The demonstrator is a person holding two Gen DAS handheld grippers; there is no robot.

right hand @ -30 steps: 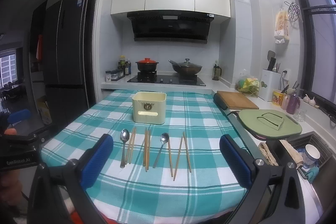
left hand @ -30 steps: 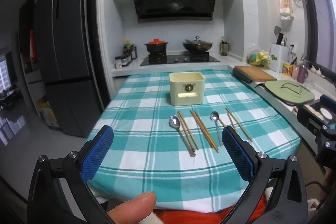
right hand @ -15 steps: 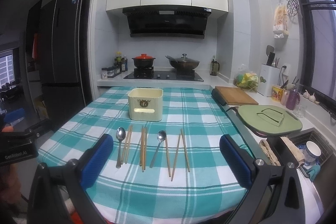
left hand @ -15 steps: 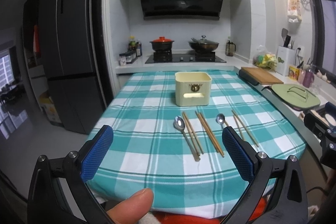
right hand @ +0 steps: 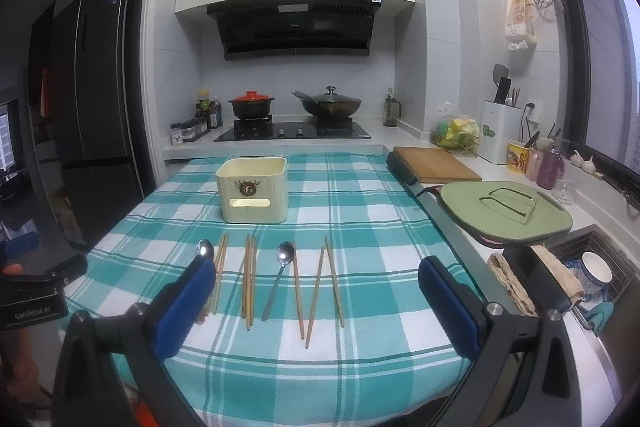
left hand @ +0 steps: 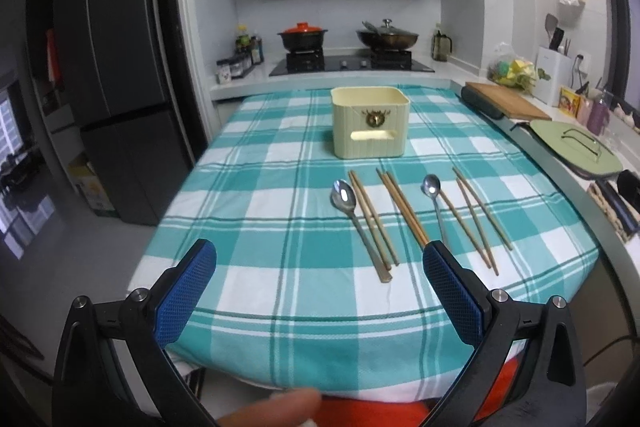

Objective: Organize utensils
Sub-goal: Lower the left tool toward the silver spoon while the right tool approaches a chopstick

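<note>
two handheld grippers hover wide open over the near edge of a teal checked tablecloth (right hand: 360, 211), neither one holding anything. the left gripper (left hand: 320, 291) and right gripper (right hand: 316, 301) both face a row of utensils lying flat on the cloth, handles toward the near side. from left to right: a large spoon (left hand: 352, 219), a pair of wooden chopsticks (left hand: 374, 219) just beside it, a darker pair (left hand: 404, 211), a small spoon (right hand: 280, 275) and loose chopsticks (right hand: 324, 287) fanned out on the right. a cream holder box (right hand: 253, 189) stands upright on the far side of the row, its top open and seemingly empty.

all the pieces look light, thin and stiff. the steel spoons are likely slippery against the pads; the wood should offer more bite. each lies flat on soft cloth, so a pinch across the middle of a handle, pressing slightly into the fabric, seems the surest hold. paired sticks may roll apart if caught off centre.
</note>
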